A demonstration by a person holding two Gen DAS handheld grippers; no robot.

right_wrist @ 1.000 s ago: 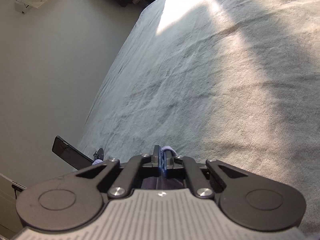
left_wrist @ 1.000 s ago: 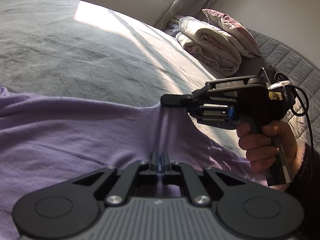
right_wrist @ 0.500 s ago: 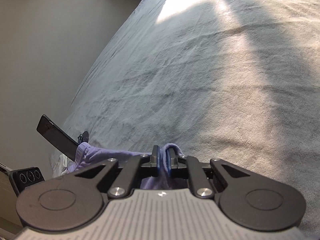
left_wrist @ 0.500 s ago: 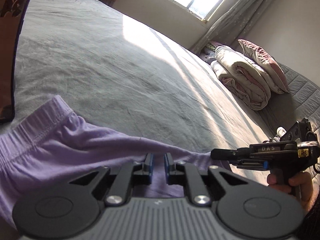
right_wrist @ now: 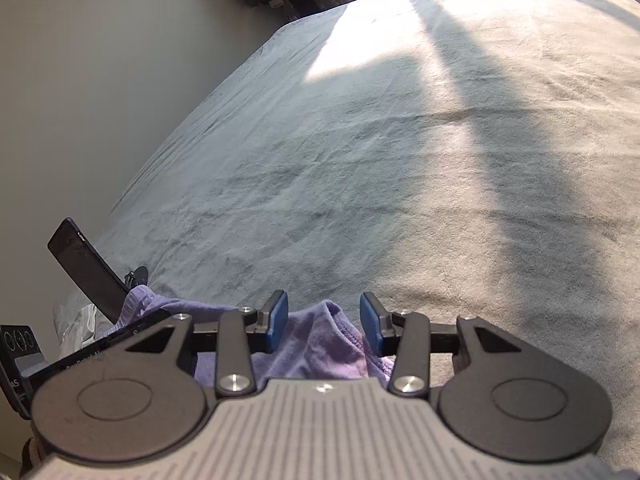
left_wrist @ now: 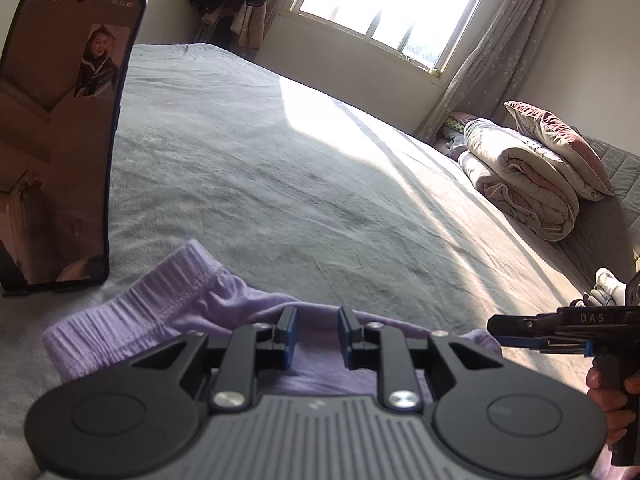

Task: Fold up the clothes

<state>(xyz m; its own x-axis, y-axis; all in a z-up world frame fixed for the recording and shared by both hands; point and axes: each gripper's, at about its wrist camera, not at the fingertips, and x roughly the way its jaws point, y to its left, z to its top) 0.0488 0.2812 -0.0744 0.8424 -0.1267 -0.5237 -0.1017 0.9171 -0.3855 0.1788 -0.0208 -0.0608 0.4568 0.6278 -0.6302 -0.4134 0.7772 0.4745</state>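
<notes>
The lilac garment (left_wrist: 168, 320) lies on the grey bedspread (left_wrist: 280, 184), its ribbed waistband nearest the upright phone (left_wrist: 60, 132) and the rest of the cloth spread away from the phone under both tools. The left gripper (left_wrist: 317, 334) hangs just above the garment with its jaws apart, nothing between them but the cloth beneath. The right gripper (right_wrist: 323, 326), on the far side of the garment from the phone and held by a hand (left_wrist: 612, 396), also has its jaws apart, a raised fold of lilac cloth lying loose between the blue pads (right_wrist: 278, 314) without being pinched.
</notes>
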